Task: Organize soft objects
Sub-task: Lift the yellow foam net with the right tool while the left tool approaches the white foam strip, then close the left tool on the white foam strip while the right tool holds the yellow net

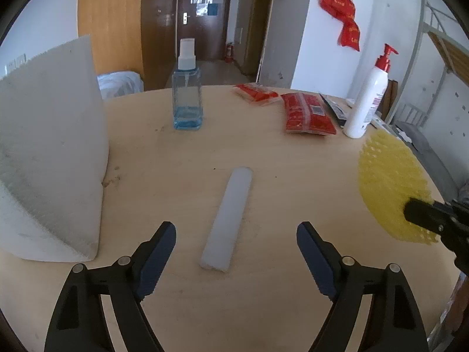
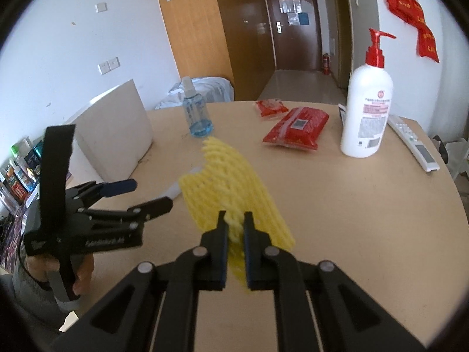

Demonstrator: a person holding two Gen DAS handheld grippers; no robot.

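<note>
A long white foam strip (image 1: 231, 214) lies flat on the round wooden table (image 1: 176, 158), pointing away from me. My left gripper (image 1: 236, 228) is open, one finger on each side of the strip's near half, and neither pad touches it. My right gripper (image 2: 234, 217) is shut on the near end of a yellow foam net sleeve (image 2: 231, 187), which it holds up above the table. In the left wrist view the yellow net (image 1: 390, 182) hangs at the right edge from the right gripper (image 1: 416, 211). From the right wrist, the left gripper (image 2: 149, 195) shows at the left, in a person's hand.
A big white foam block (image 1: 49, 152) stands at the table's left. Further back are a blue spray bottle (image 1: 187, 94), two red packets (image 1: 307, 114) and a white pump bottle (image 1: 366, 99). A remote (image 2: 413, 143) lies at the right edge.
</note>
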